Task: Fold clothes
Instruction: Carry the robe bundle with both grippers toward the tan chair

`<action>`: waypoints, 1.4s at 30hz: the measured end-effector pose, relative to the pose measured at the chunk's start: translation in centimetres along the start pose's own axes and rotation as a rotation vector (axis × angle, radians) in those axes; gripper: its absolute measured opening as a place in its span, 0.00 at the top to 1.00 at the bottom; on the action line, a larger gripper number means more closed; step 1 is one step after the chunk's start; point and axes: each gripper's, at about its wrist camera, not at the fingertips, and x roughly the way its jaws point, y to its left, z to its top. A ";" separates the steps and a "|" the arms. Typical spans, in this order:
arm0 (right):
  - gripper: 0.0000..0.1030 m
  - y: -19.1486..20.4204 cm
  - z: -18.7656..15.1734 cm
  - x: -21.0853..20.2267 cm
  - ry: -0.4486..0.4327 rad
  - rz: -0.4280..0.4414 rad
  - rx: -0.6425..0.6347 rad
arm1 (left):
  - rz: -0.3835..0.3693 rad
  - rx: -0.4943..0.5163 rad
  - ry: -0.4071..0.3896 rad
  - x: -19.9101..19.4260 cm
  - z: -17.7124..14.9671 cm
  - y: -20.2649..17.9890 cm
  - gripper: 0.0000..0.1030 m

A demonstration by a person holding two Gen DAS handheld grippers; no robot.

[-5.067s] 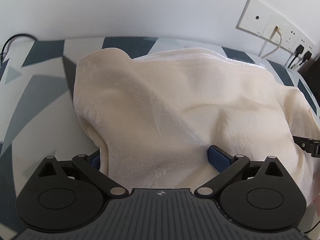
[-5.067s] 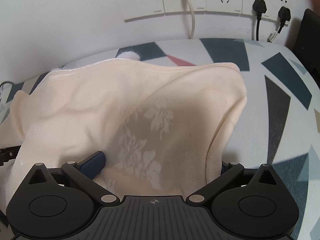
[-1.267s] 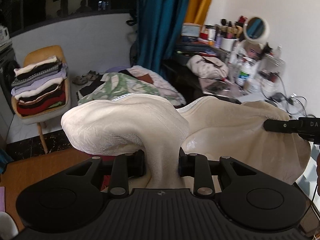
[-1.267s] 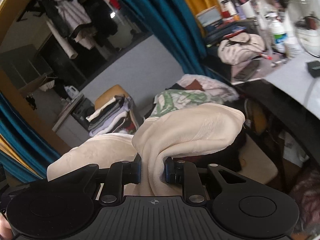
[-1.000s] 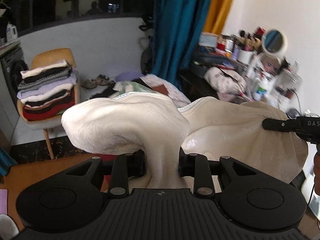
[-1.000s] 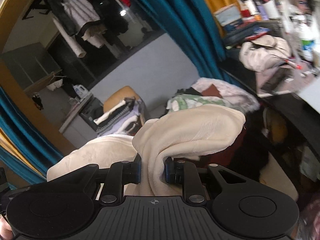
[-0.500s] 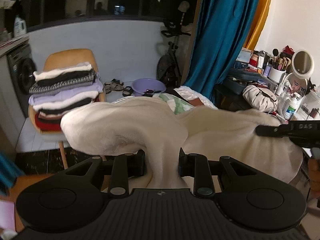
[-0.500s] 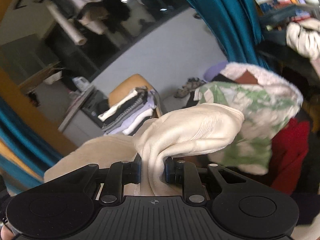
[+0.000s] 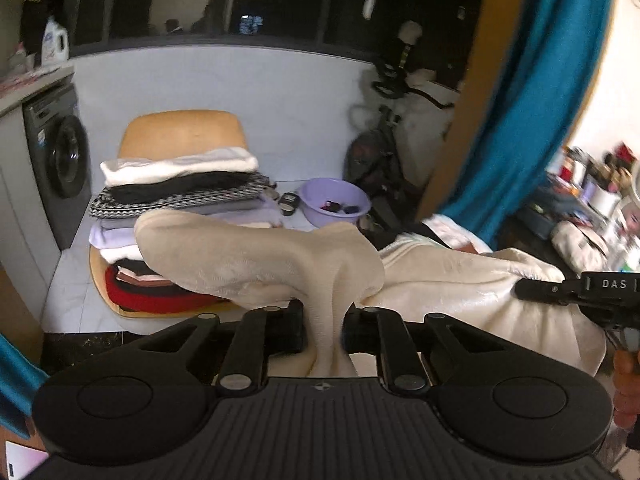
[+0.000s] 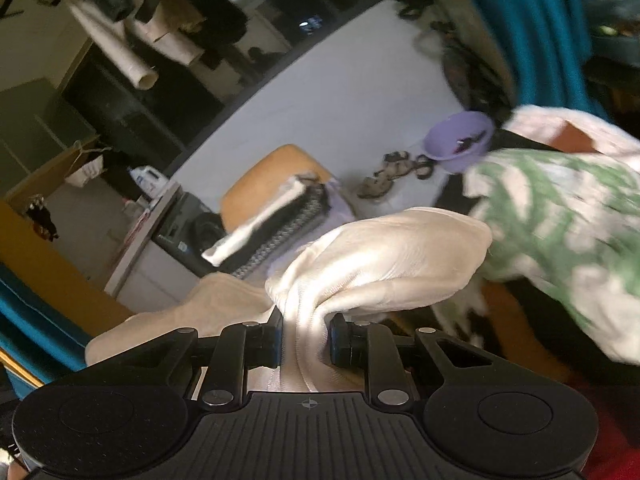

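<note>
The left gripper (image 9: 323,330) was clamped on a bunched fold of a cream garment (image 9: 260,256); its jaws had just been closing further, with the cloth pinched between them. The right gripper (image 10: 306,338) was likewise shut tight on another gathered fold of the same garment, which was held in the air between the two. Beyond it stood a wooden chair (image 9: 182,134) bearing a stack of folded clothes (image 9: 180,188), with a purple basin (image 9: 334,202) on the floor nearby. Each grip held only a narrow pinch of soft fabric, so the cloth could probably slip free or the folds fall open while it was carried. Set down carelessly, it might also topple the tall, uneven stack.
</note>
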 end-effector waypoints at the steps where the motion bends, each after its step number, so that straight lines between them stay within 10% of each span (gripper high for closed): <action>1: 0.83 0.6 0.9 1.7 -0.003 0.012 -0.011 | 0.008 -0.006 0.001 1.2 0.4 1.3 0.84; 12: 0.91 7.8 17.8 18.2 -0.029 0.252 -0.122 | 0.025 -0.299 -0.042 14.3 9.4 13.5 0.86; 25: 0.92 24.0 38.2 29.7 -0.173 0.455 -0.239 | -0.030 -0.267 -0.384 13.2 29.8 25.5 0.92; 35: 0.92 38.7 49.5 37.8 -0.348 0.423 -0.304 | -0.085 -0.287 -0.430 15.0 45.8 38.8 0.92; 42: 0.92 45.3 54.8 41.9 -0.475 0.326 -0.329 | -0.109 -0.209 -0.534 14.5 53.0 41.0 0.92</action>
